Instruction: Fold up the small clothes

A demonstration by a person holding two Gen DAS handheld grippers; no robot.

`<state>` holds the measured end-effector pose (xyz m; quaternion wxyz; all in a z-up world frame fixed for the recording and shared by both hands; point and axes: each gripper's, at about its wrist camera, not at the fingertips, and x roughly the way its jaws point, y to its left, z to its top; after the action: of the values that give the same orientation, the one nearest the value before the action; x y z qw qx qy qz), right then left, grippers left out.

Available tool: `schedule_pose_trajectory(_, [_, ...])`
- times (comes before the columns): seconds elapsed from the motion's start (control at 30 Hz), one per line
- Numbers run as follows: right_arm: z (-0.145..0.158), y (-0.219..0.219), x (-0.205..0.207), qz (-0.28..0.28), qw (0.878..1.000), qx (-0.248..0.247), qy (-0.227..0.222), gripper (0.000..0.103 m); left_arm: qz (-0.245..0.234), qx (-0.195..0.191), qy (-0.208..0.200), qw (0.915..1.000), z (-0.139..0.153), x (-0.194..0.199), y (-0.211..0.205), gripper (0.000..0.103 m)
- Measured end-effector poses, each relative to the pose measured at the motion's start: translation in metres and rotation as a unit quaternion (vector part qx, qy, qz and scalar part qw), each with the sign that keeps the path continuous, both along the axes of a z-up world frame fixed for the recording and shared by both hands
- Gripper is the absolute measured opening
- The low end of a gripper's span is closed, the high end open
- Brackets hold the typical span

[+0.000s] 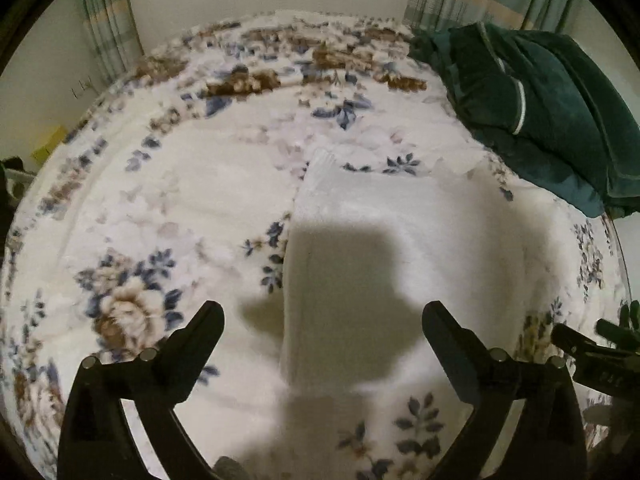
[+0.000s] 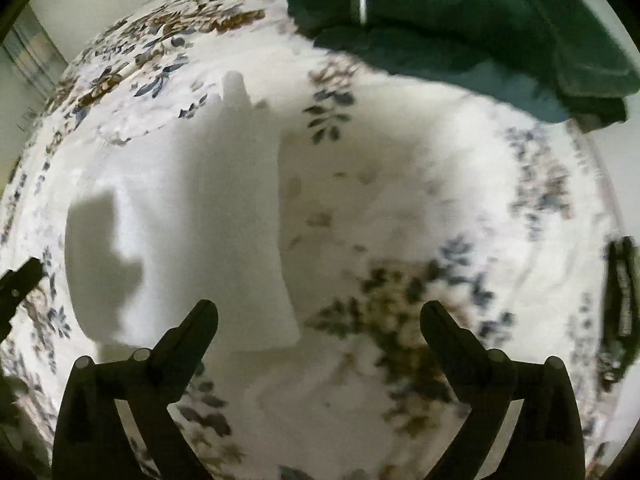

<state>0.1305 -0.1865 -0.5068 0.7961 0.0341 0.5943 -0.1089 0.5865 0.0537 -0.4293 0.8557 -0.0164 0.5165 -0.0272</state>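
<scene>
A white fluffy garment (image 1: 400, 248) lies flat on the flowered bed cover, folded into a tall rectangle. In the left wrist view my left gripper (image 1: 322, 320) is open and empty, hovering just above the garment's near left edge. In the right wrist view the same white garment (image 2: 208, 240) lies left of centre. My right gripper (image 2: 319, 320) is open and empty, above the cover by the garment's near right corner. The tip of the right gripper (image 1: 592, 344) shows at the right edge of the left wrist view.
A dark green garment pile (image 1: 536, 100) sits at the far right of the bed, also seen in the right wrist view (image 2: 460, 12). The flowered cover (image 1: 160, 200) spreads left. Curtains (image 1: 104, 24) and a wall stand behind the bed.
</scene>
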Motion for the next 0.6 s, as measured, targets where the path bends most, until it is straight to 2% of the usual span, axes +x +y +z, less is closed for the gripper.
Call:
schedule_pose_trajectory(0.17, [0.065, 0.014, -0.029, 0.008, 0.998, -0.047, -0.036, 0.102, -0.006, 0.005, -0.019, 0.9998, 0.046, -0.03, -0.009, 0.102])
schedule_pose_trajectory(0.4, [0.176, 0.027, -0.091, 0.023, 0.993, -0.07, -0.089, 0.103, -0.005, 0.002, -0.052, 0.9986, 0.133, -0.09, -0.012, 0.102])
schedule_pose_trajectory(0.6, [0.27, 0.033, -0.163, 0.023, 0.99, -0.066, -0.125, 0.103, 0.005, 0.013, -0.084, 0.9963, 0.213, -0.155, -0.016, 0.102])
